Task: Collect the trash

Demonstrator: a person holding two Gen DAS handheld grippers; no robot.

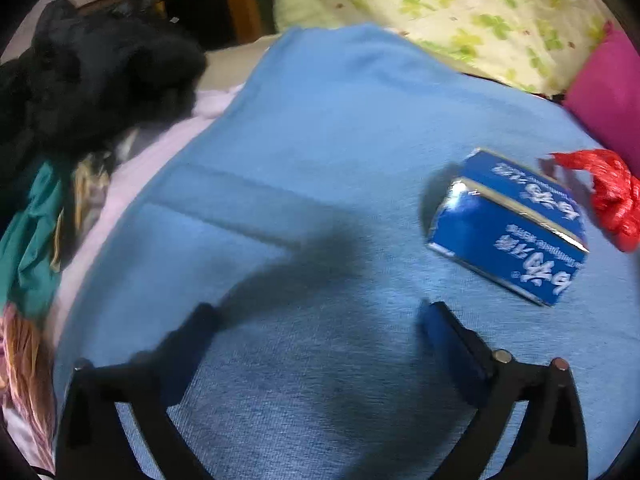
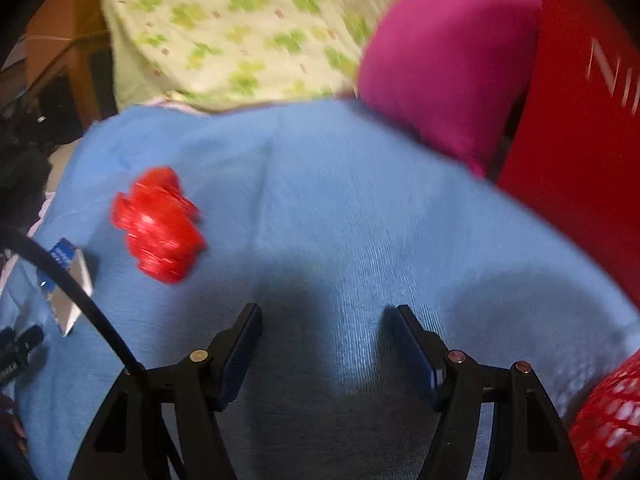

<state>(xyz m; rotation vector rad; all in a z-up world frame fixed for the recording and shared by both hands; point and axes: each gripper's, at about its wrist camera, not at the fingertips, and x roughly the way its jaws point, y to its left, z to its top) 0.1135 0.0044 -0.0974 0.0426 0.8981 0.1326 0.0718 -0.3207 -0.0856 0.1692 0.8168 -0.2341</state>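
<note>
While the blue carton (image 1: pixel 508 226) lay on its side on the blue blanket (image 1: pixel 312 152), its printed faces upward and its white lettering too blurred to read, a crumpled red plastic bag (image 1: pixel 608 196) sat just beside it, toward the magenta pillow (image 1: pixel 608 96). From the right wrist view the same red plastic bag (image 2: pixel 158 224) lay ahead and to the left, with the blue carton (image 2: pixel 66 280) farther left, partly behind a black cable (image 2: pixel 80 292).

Neither piece of trash was held. The left hand-held gripper (image 1: pixel 320 316) pointed steeply down at the blanket, its jaws spread wide with only bare cloth between them; the carton lay ahead and to the right of its right finger, not touching. The right hand-held gripper (image 2: pixel 324 312) was also tilted downward over the blue blanket (image 2: pixel 360 200), its jaws moderately apart and holding nothing.

Beyond the blanket were a clover-print quilt (image 1: pixel 460 12) and, at the left edge, a heap of dark clothing (image 1: pixel 92 80). A red box (image 2: pixel 580 140) stood at the right of the right wrist view, with red mesh (image 2: pixel 608 420) in the lower corner.
</note>
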